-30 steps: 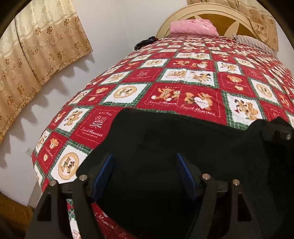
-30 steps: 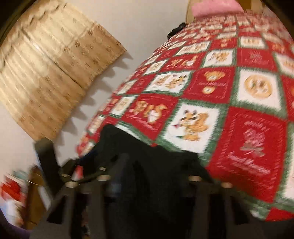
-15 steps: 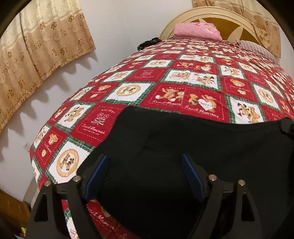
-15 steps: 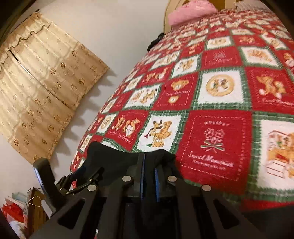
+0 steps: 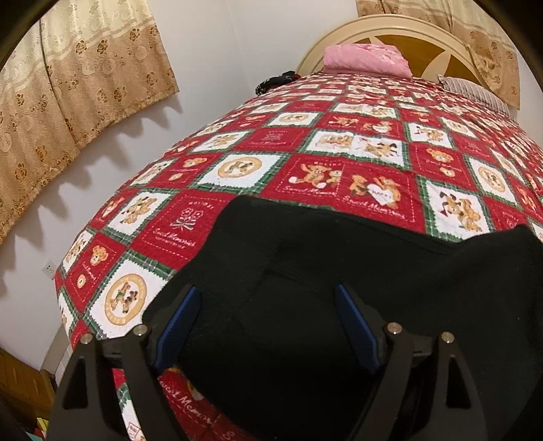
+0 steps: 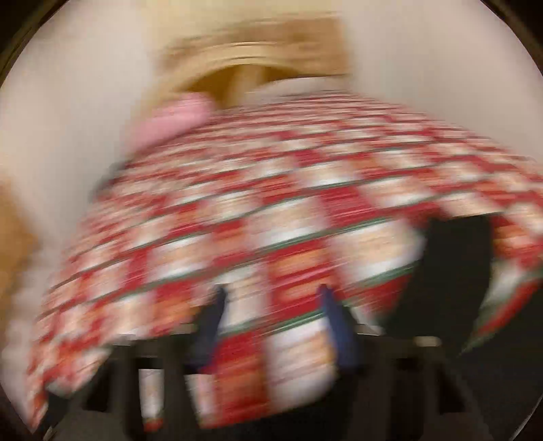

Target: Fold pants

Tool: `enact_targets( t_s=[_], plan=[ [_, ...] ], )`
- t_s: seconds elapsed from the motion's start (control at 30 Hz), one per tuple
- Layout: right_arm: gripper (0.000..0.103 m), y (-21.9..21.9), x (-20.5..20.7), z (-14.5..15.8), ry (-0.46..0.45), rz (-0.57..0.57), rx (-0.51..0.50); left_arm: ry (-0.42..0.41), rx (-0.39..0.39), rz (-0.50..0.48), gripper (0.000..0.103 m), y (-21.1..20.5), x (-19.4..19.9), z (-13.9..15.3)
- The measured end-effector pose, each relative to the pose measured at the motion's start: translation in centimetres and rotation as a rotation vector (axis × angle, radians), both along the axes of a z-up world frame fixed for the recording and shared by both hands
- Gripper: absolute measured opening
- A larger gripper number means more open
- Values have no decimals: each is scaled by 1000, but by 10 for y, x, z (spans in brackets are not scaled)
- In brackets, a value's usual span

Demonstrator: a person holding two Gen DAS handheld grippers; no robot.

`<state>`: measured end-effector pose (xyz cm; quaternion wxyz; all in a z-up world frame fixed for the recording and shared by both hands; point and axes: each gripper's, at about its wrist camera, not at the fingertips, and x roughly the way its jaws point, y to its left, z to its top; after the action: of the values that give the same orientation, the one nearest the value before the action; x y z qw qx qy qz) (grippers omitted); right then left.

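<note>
The pants (image 5: 339,271) are matt black cloth, soft and faintly fuzzy. The quilt (image 5: 237,203) is printed cotton with stitched, slightly puckered squares. The headboard (image 5: 390,25) is smooth painted wood. The curtain (image 5: 85,78) is sheeny brocade. The pillow (image 5: 364,59) is pink cloth.
</note>
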<state>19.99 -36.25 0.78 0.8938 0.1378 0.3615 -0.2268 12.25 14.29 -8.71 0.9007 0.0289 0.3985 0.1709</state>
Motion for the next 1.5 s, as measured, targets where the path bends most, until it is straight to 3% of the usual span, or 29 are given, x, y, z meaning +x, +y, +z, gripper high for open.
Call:
enact_targets(
  t_s=[0.07,0.13,0.23,0.3,0.33,0.37,0.43,0.47,0.57,0.7,0.83,0.97,1.07,1.23,1.3,1.33,1.4,1.43,1.5],
  plan=[
    [72,-42,11,-6,70,-72,-59,1,-5,3,87,1,0,0],
    [72,-74,23,-20,150,-107,-51,2,-7,4,87,1,1,0],
    [72,-91,35,-36,216,-93,-5,4,-1,8,88,2,1,-1],
    [67,-91,38,-46,250,-74,10,4,-3,13,90,3,1,-1],
    [60,-89,41,-50,279,-62,-32,4,-5,15,90,3,1,-1],
    [41,-85,43,-53,292,-53,-64,4,-7,16,91,4,1,-1],
    [15,-86,39,-53,293,-15,-65,4,-8,17,91,4,1,-1],
    [9,-88,37,-50,290,-6,-53,3,-7,17,91,4,1,-1],
    [6,-95,19,-31,210,37,26,4,-8,17,91,5,1,-1],
    [6,-97,-29,14,19,94,57,5,-5,18,92,4,1,-1],
    [6,-102,-111,54,-193,108,90,6,-4,20,92,4,1,-1],
    [6,-118,-190,55,-329,56,155,5,-5,21,92,4,1,-1],
    [6,-129,-229,31,-346,17,201,6,-9,20,92,4,1,-1],
    [7,-150,-262,-16,-289,-37,278,5,-18,15,92,5,1,-1],
    [16,-158,-270,-24,-274,-62,301,6,-25,8,92,5,1,0],
    [27,-163,-275,-25,-277,-81,309,10,-34,0,92,6,1,1],
    [38,-174,-290,-18,-309,-148,313,23,-53,-18,92,8,-1,8],
    [44,-179,-300,-9,-318,-223,268,23,-63,-25,92,7,-3,12],
    [45,-183,-310,12,-335,-285,160,-8,-80,-46,92,3,-12,24]
  ],
)
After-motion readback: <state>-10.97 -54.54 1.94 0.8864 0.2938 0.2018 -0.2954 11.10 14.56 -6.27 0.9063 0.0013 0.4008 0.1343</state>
